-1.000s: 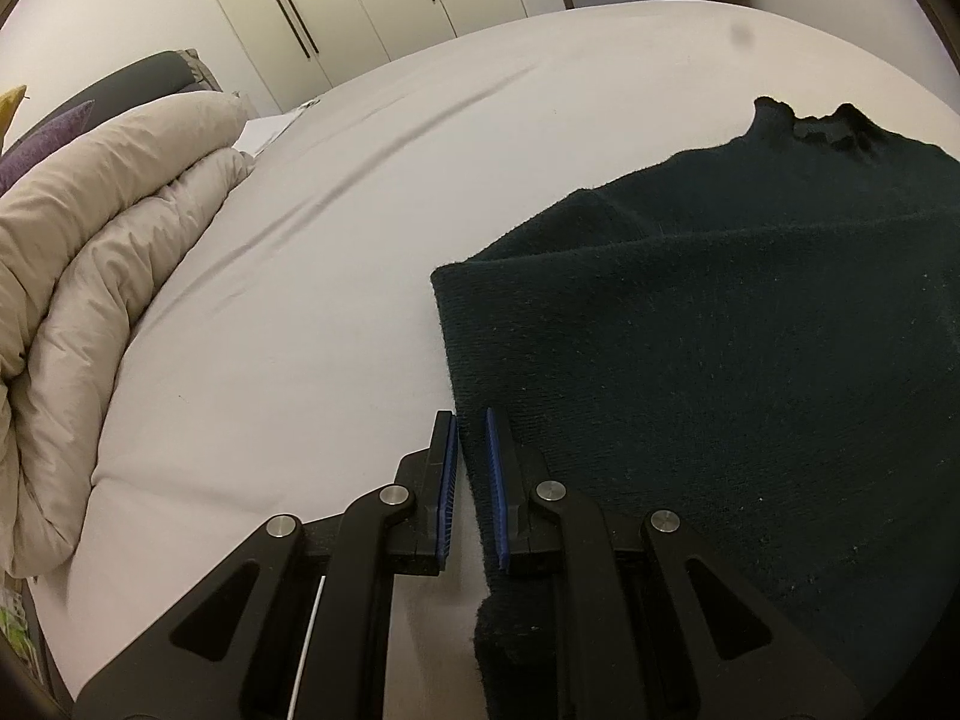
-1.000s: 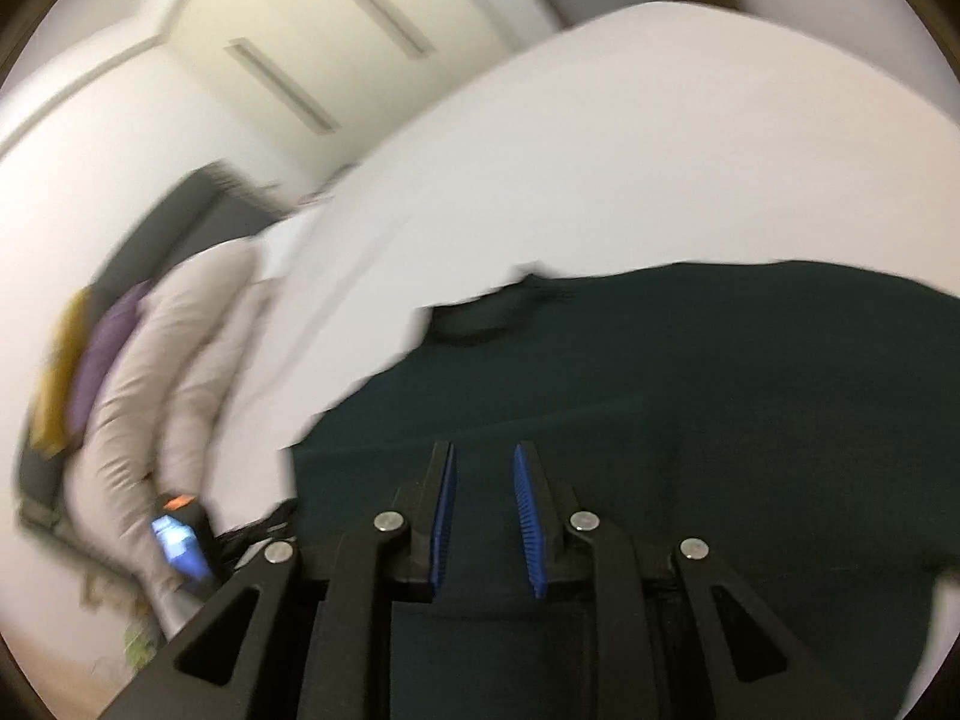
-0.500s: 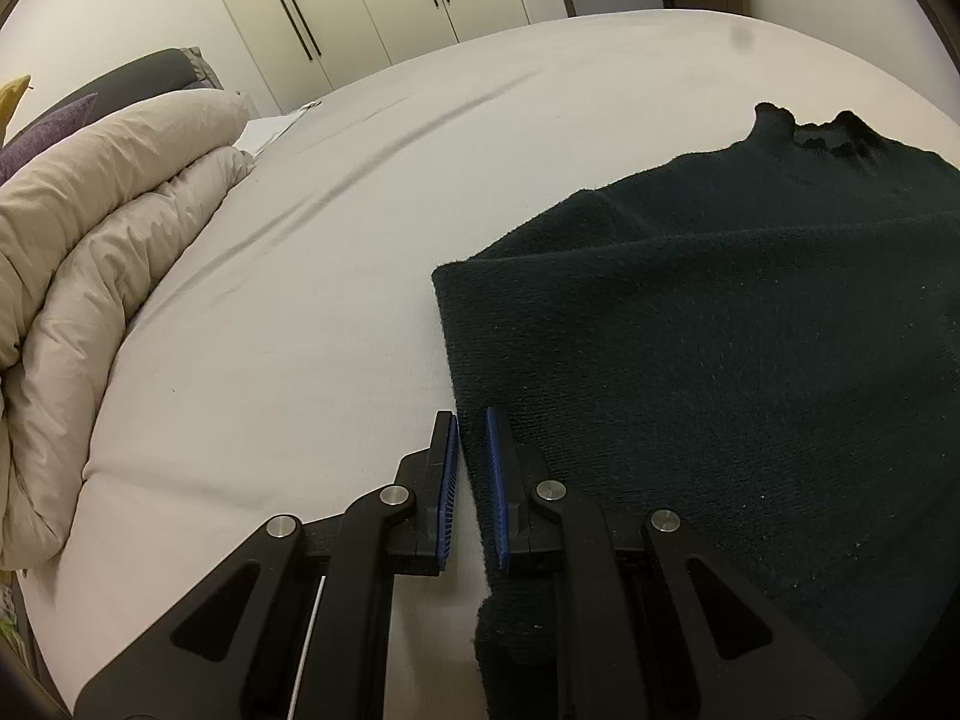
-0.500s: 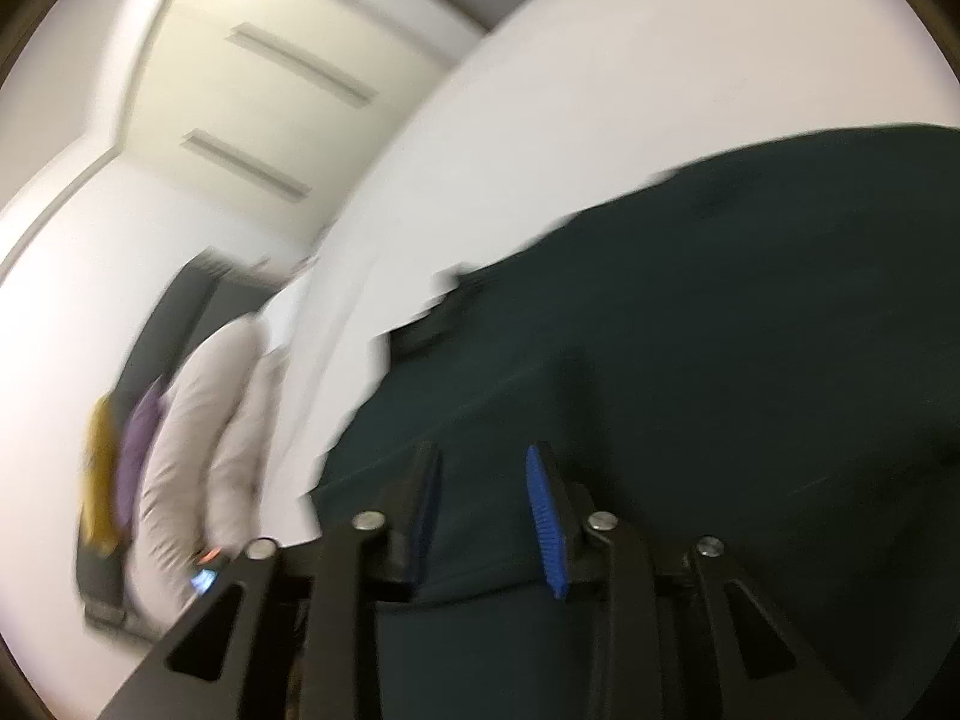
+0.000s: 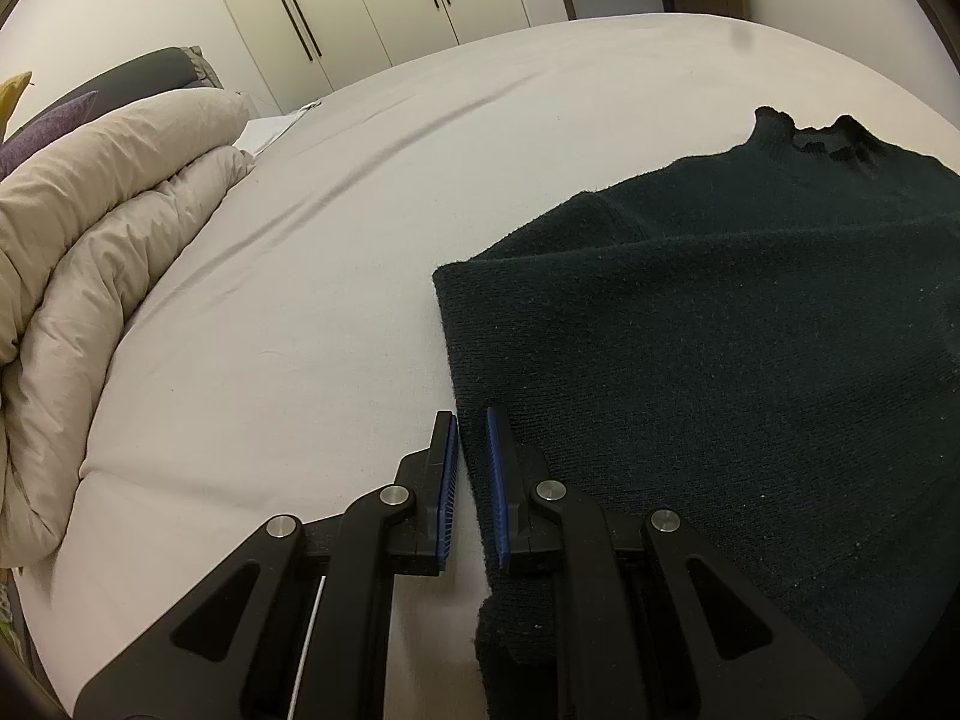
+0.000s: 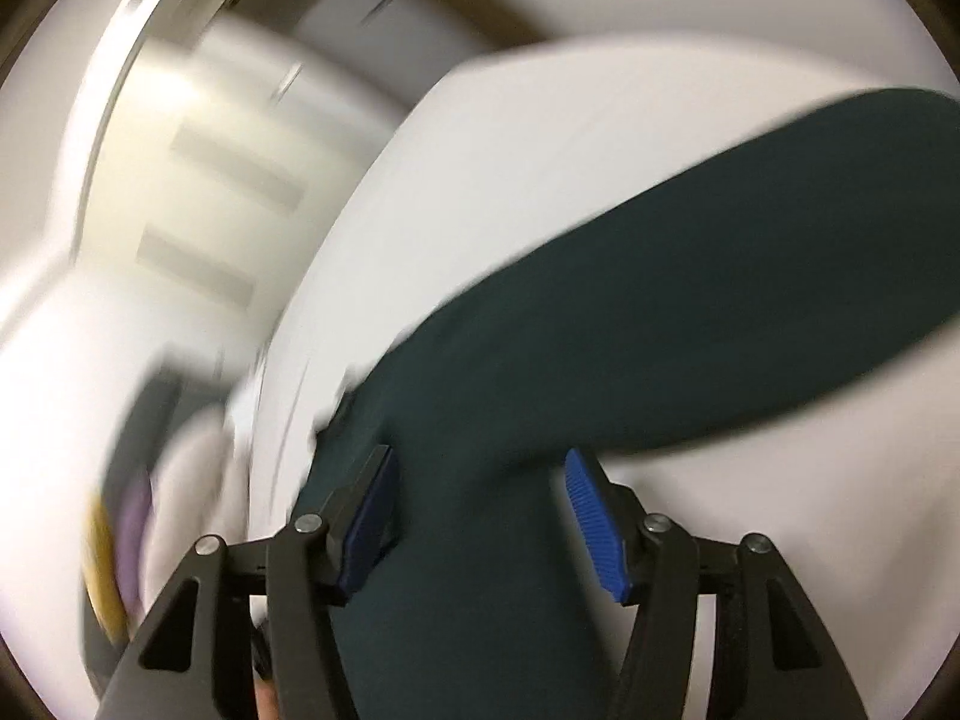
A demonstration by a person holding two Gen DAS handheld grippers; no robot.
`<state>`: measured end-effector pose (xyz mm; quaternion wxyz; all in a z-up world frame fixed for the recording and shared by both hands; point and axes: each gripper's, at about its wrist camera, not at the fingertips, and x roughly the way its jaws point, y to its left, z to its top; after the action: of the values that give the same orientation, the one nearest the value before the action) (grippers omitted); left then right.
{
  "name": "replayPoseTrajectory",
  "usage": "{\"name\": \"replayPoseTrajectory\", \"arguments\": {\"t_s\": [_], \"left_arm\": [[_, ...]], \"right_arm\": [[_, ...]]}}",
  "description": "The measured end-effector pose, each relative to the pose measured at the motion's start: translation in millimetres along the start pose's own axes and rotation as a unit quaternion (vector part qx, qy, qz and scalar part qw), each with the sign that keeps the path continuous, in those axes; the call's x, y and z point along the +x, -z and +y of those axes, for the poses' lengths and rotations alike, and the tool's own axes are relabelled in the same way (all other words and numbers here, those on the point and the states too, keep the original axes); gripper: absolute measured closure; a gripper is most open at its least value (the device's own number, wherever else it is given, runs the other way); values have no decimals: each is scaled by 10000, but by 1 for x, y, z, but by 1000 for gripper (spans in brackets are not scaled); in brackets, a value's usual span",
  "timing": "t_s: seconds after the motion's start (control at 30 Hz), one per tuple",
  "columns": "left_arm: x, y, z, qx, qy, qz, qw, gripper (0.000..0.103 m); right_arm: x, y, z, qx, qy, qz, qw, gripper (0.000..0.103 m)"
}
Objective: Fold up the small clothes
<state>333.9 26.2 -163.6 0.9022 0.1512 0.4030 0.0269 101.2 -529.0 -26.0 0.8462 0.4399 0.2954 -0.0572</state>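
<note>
Tool fingers nearly together, our left tool (image 5: 471, 492) pinned the dark green knitted sweater's (image 5: 720, 348) near edge flat on the white-sheeted bed (image 5: 360, 210), while our right tool (image 6: 480, 516), spread wide, straddled its cloth to regrip.

Right wrist view motion-blurred, sweater (image 5: 750, 360) cut off at right edge

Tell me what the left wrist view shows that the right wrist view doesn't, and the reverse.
Only the left wrist view shows the sweater's collar, sharp wardrobe doors and the left gripper, jaws nearly closed at the sweater's edge. Only the right wrist view shows the right gripper, jaws wide open. Both share the dark sweater, white bed and beige duvet, blurred in the right.
</note>
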Motion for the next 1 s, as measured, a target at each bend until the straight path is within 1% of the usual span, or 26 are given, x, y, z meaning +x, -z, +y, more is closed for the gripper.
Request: {"name": "replayPoseTrajectory", "arguments": {"t_s": [0.03, 0.07, 0.13, 0.17, 0.2, 0.27, 0.33, 0.4, 0.47, 0.53, 0.57, 0.63, 0.7, 0.8, 0.83, 0.9, 0.93, 0.97, 1.0], "left_arm": [[0, 0, -1, 4, -8, -6, 10000, 93], [0, 0, 0, 5, -10, -11, 10000, 93], [0, 0, 0, -3, -2, -12, 10000, 93], [0, 0, -1, 0, -3, -10, 10000, 93], [0, 0, 0, 8, -16, -12, 10000, 93], [0, 0, -2, 46, -62, -15, 10000, 93], [-1, 0, -4, 63, -84, -13, 9999, 93], [-1, 0, -5, 57, -81, -11, 9999, 93], [-1, 0, -7, 49, -73, -12, 10000, 93], [-2, 0, -7, 41, -66, -15, 10000, 93], [-2, 0, -6, 28, -54, -20, 10000, 93], [-2, 0, -6, 7, -30, -30, 10000, 93], [-2, 0, -5, -11, -9, -35, 10000, 93], [-3, 0, -5, -31, 11, -42, 10000, 93], [-4, 0, -5, -39, 19, -45, 10000, 93], [-4, 0, -5, -53, 34, -49, 10000, 93], [-4, 1, -5, -58, 37, -49, 10000, 93], [-5, 1, -5, -63, 41, -49, 10000, 93], [-5, 1, -5, -69, 49, -46, 10000, 93]], "right_arm": [[-28, -11, -29, 400, 141, -237, 9988, 40], [-45, -16, -48, 649, 245, -358, 9969, 40], [-82, -28, -96, 1282, 601, -615, 9880, 40], [-92, -31, -110, 1478, 752, -687, 9838, 41], [-100, -33, -124, 1660, 782, -719, 9804, 42], [-98, -36, -138, 1931, 548, -574, 9780, 42], [-91, -40, -140, 2066, 513, -565, 9754, 42], [-82, -45, -139, 2186, 418, -666, 9726, 42], [-82, -59, -147, 2379, 275, -792, 9677, 42], [-86, -64, -154, 2636, 81, -1012, 9593, 43], [-87, -62, -157, 2815, -101, -1197, 9520, 46], [-93, -63, -164, 2966, -308, -1480, 9430, 49], [-94, -58, -168, 3012, -405, -1766, 9362, 57], [-94, -55, -166, 2991, -366, -2076, 9306, 62], [-93, -56, -165, 2923, -336, -2170, 9308, 64], [-94, -63, -167, 2833, -212, -2235, 9324, 78], [-97, -64, -169, 2821, -185, -2232, 9329, 82], [-97, -65, -170, 2800, -149, -2204, 9342, 86], [-93, -66, -165, 2764, -38, -2187, 9358, 87]]}}
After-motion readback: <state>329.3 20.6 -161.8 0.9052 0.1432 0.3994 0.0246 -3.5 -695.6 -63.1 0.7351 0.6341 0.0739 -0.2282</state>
